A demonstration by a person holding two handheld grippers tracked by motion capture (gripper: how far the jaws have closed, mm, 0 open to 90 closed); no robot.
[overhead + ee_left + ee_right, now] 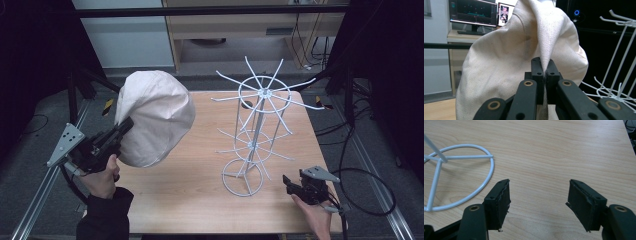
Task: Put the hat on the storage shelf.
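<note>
A cream cloth hat (155,117) hangs in the air over the table's left side. My left gripper (125,126) is shut on a fold of the hat (524,57), and the pinched cloth runs up from between the closed jaws of the left gripper (545,67). A white wire rack (257,127) with radiating hooks stands upright at the middle right of the wooden table (190,185). My right gripper (289,183) rests low near the table's front right, beside the rack's ring base (461,173). The right gripper (539,195) is open with bare wood between its jaws.
Rack hooks (619,50) show to the right of the hat in the left gripper view. A metal rail (40,190) runs along the table's left side. Cables (367,195) lie on the floor at the right. A desk with monitors (474,12) stands behind.
</note>
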